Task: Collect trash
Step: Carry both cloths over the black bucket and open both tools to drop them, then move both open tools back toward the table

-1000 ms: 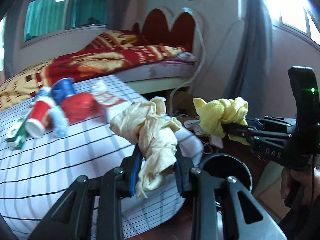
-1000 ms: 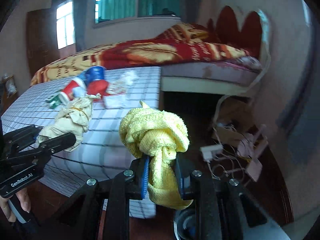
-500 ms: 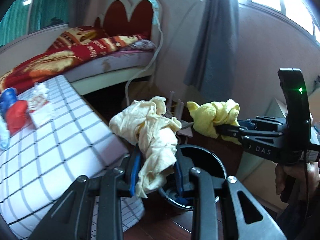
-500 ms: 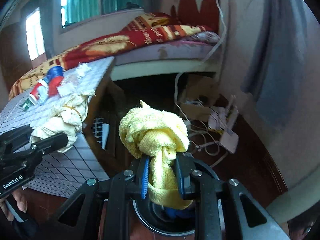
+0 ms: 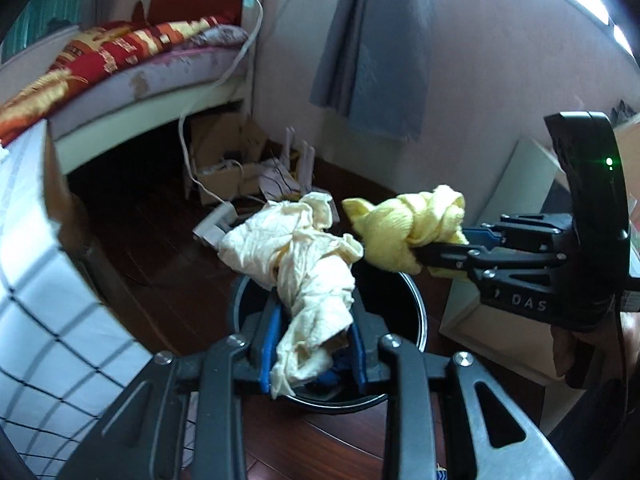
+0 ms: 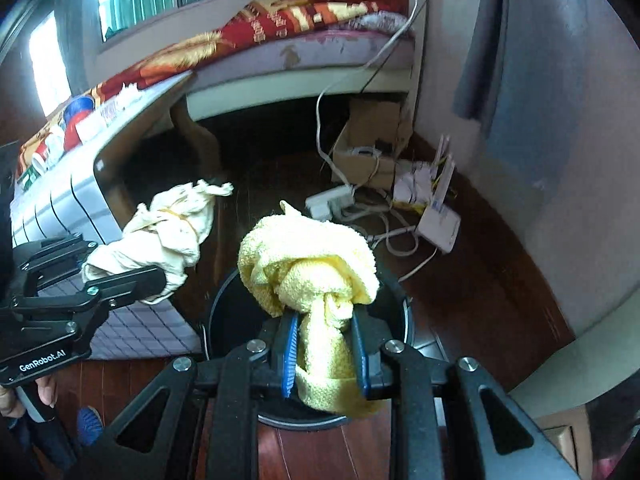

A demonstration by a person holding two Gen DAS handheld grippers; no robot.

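Note:
My left gripper (image 5: 314, 350) is shut on a crumpled cream cloth (image 5: 308, 264), which hangs right over the mouth of a round black bin (image 5: 416, 312) on the floor. In the right wrist view the same cream cloth (image 6: 168, 232) shows at the left, clamped by the left gripper (image 6: 128, 276). My right gripper (image 6: 324, 356) is shut on a knotted yellow towel (image 6: 308, 264), held above the black bin (image 6: 220, 316). From the left wrist view the yellow towel (image 5: 404, 232) sits just right of the cream cloth, in the right gripper (image 5: 432, 254).
A table with a white checked cloth (image 5: 36, 280) stands left of the bin, with cups and scraps (image 6: 76, 128) on its far end. A power strip (image 6: 330, 202), cables, a router (image 6: 438, 224) and cardboard boxes (image 6: 370, 148) lie on the wooden floor beyond. A bed (image 6: 304, 40) fills the back.
Both grippers have swung away from the table and sunk toward the floor, each keeping its cloth. The black bin now lies directly beneath both of them.

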